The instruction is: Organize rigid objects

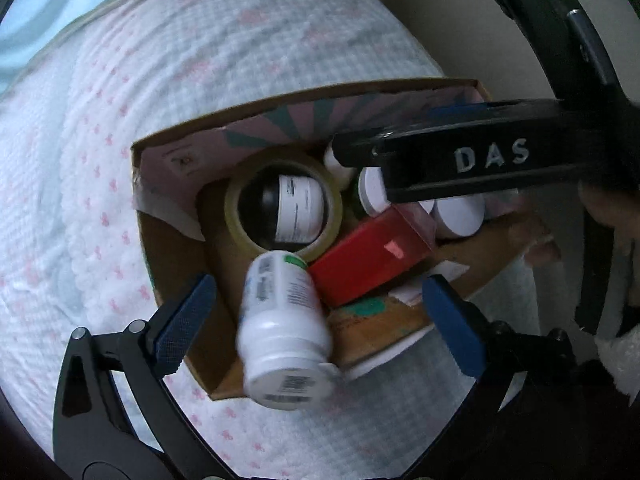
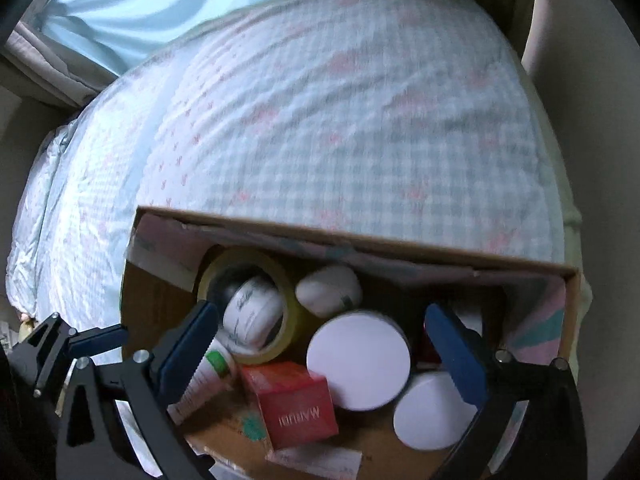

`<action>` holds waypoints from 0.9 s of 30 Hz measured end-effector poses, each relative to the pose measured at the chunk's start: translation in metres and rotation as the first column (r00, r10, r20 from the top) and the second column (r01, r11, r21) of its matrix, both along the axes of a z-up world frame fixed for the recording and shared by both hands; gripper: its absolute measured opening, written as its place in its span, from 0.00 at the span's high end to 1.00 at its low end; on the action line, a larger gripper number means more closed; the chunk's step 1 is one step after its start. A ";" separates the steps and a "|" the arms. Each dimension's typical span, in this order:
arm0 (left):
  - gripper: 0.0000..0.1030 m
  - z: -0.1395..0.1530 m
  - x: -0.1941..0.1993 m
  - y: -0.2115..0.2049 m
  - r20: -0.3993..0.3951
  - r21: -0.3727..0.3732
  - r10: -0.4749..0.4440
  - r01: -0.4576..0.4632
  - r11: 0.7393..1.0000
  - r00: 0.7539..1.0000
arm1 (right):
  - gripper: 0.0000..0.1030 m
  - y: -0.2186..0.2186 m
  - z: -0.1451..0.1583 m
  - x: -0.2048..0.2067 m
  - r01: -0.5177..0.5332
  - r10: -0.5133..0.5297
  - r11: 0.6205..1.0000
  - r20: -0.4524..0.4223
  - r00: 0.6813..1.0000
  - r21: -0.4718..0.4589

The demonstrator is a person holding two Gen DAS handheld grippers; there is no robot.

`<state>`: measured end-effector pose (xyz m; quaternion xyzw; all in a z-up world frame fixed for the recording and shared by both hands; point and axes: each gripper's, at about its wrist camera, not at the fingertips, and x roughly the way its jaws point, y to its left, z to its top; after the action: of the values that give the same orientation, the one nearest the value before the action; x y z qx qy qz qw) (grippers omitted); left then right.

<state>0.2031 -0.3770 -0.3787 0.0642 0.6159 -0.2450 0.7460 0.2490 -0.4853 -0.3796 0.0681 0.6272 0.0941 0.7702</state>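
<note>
A cardboard box (image 1: pixel 168 240) sits on the bed and holds several items: a tape roll (image 1: pixel 236 216) around a black-and-white jar (image 1: pixel 300 208), a red box (image 1: pixel 368 260) and white-lidded jars (image 1: pixel 460 216). A white pill bottle (image 1: pixel 284 332) lies between the fingers of my open left gripper (image 1: pixel 320 320), blurred, leaning on the box's near wall; no pad touches it. My right gripper (image 2: pixel 320 356) is open over the box (image 2: pixel 360 246), above a white-lidded jar (image 2: pixel 358 360), the red box (image 2: pixel 296 404) and the tape roll (image 2: pixel 288 312). Its black body (image 1: pixel 480 160) shows in the left wrist view.
The bed (image 2: pixel 320 120) has a white-and-blue checked cover with pink marks. A light blue curtain (image 2: pixel 160 0) hangs at the far left. A beige wall (image 2: pixel 592 120) is on the right. A second white lid (image 2: pixel 432 416) and a white bottle (image 2: pixel 328 292) lie in the box.
</note>
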 end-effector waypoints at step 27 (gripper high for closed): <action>0.00 0.102 -0.018 0.061 0.129 -0.113 0.122 -0.108 0.988 0.984 | 0.00 0.027 0.113 -0.045 0.100 -0.088 0.993 0.160 0.983 -0.069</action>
<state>0.1853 -0.3158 -0.2764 0.0056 0.5526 -0.2287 0.8015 0.2036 -0.4580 -0.2665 0.0606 0.5639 0.0386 0.8227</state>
